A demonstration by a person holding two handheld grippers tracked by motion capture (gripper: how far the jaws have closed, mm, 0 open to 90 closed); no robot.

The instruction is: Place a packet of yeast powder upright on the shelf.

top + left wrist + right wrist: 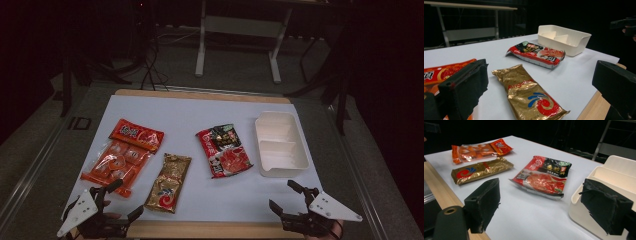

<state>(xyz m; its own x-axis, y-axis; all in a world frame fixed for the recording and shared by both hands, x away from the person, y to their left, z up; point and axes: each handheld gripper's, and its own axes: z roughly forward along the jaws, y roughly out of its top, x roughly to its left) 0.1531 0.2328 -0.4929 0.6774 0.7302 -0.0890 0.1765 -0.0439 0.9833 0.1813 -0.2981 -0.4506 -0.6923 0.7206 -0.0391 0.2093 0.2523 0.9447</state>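
Left gripper [121,201] hovers at the near-left corner of the table [200,107], jaws spread wide, nothing between them. Orange snack bag [122,155] lies flat just ahead of it, near edge close to the fingertips but apart. Gold wafer packet [168,182] sits just beside the orange bag, angled, nearest the left gripper's open jaws in the left gripper view. Red noodle packet [224,150] lies mid-table, well apart from both grippers. White divided tray [281,143] stands at the right, empty compartments up. Right gripper [286,196] hovers at the near-right corner, jaws wide apart, holding nothing, tray just ahead.
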